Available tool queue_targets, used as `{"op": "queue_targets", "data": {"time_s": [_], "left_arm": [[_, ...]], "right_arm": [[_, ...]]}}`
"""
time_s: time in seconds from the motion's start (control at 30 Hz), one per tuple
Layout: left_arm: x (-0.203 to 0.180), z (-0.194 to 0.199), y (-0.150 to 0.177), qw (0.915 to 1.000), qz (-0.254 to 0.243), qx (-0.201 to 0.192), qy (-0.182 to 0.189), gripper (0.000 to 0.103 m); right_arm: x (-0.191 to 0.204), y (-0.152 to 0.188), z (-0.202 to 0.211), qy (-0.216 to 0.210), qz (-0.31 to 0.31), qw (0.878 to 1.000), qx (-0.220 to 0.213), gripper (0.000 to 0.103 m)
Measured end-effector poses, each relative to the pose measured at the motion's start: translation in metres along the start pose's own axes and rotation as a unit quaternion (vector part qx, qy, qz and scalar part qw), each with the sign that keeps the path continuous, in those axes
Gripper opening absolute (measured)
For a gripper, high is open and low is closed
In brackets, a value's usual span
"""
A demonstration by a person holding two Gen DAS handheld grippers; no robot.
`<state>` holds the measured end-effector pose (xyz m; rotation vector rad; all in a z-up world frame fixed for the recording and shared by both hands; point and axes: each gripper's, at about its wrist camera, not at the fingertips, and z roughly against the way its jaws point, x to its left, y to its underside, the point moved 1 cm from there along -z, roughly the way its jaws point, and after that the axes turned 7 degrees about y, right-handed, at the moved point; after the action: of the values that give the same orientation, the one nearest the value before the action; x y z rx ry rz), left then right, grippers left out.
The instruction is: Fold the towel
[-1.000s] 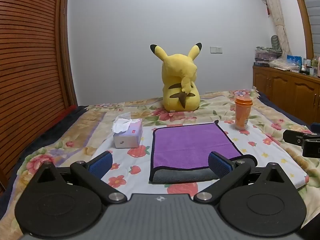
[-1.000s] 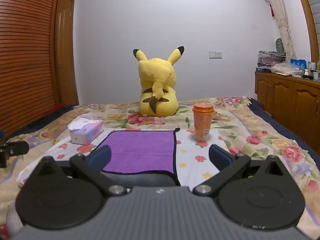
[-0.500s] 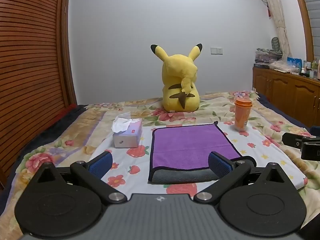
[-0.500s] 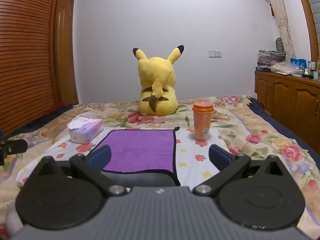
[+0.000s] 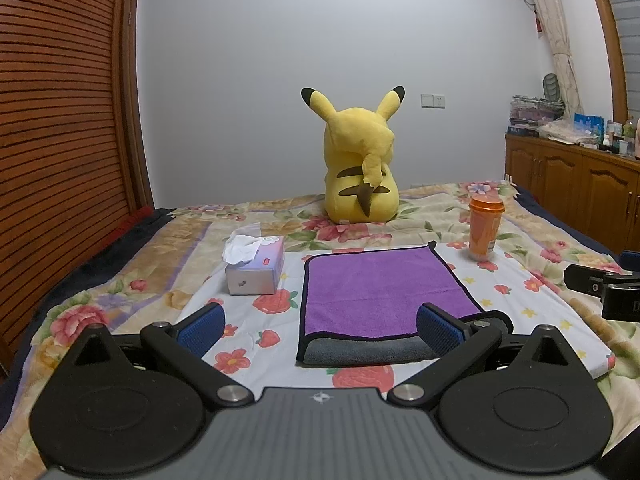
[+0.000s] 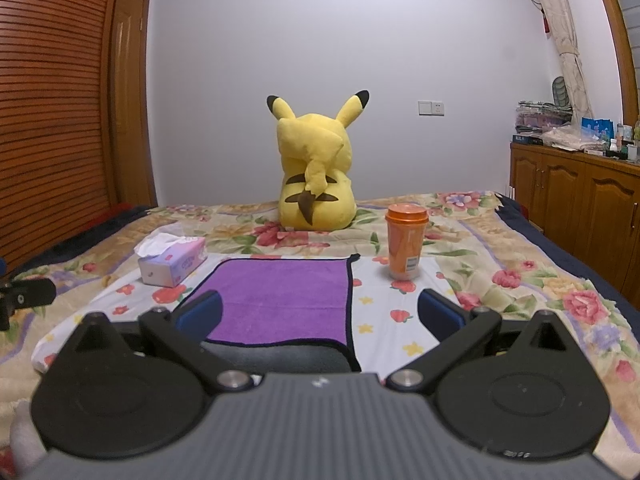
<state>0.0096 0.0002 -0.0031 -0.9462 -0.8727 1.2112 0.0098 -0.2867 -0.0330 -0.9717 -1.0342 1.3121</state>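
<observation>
A purple towel (image 5: 380, 290) with black trim lies flat on the flowered bedspread, its grey underside folded up along the near edge. It also shows in the right wrist view (image 6: 280, 300). My left gripper (image 5: 320, 322) is open and empty, held just before the towel's near left part. My right gripper (image 6: 320, 312) is open and empty, before the towel's near right corner. The right gripper's tip shows at the right edge of the left wrist view (image 5: 600, 288).
A tissue box (image 5: 256, 266) stands left of the towel. An orange cup (image 5: 485, 227) with a lid stands at its far right. A yellow plush toy (image 5: 360, 168) sits behind. A wooden cabinet (image 5: 576, 188) runs along the right, a slatted wooden wall (image 5: 60, 140) on the left.
Both views have shifted slightly; the scene sits a little lower in the left view. The towel has not moved and both grippers stay open.
</observation>
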Motion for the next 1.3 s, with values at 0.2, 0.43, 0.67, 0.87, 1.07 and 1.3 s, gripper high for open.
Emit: {"op": "queue_targets", "data": {"time_s": [0.2,0.43,0.67,0.87,1.07,1.3], "left_arm": [[-0.0015,0.0004,0.0002,1.0,0.0,0.0,-0.001,0.103],[-0.0016,0.0009,0.0002,1.0,0.001,0.0,-0.002,0.103],[-0.0008,0.0005,-0.0001,1.0,0.0,0.001,-0.001,0.103],[0.0002,-0.0016,0.0049,1.0,0.0,0.001,-0.001,0.103],[0.0004,-0.0016,0.0044,1.0,0.0,0.002,-0.001,0.103],[0.0002,-0.0019,0.0047,1.0,0.0,0.002,-0.001,0.103]], "right_arm": [[-0.0002,-0.0003,0.0003,0.0,0.0,1.0,0.0,0.103],[-0.0009,-0.0004,-0.0001,0.0,-0.001,1.0,0.0,0.103],[-0.0017,-0.0004,0.0004,0.0,-0.002,1.0,0.0,0.103],[-0.0037,0.0003,0.001,0.001,-0.004,1.0,0.0,0.103],[-0.0049,0.0007,-0.0002,0.002,-0.005,1.0,0.0,0.103],[-0.0072,0.0005,0.001,0.001,-0.006,1.0,0.001,0.103]]}}
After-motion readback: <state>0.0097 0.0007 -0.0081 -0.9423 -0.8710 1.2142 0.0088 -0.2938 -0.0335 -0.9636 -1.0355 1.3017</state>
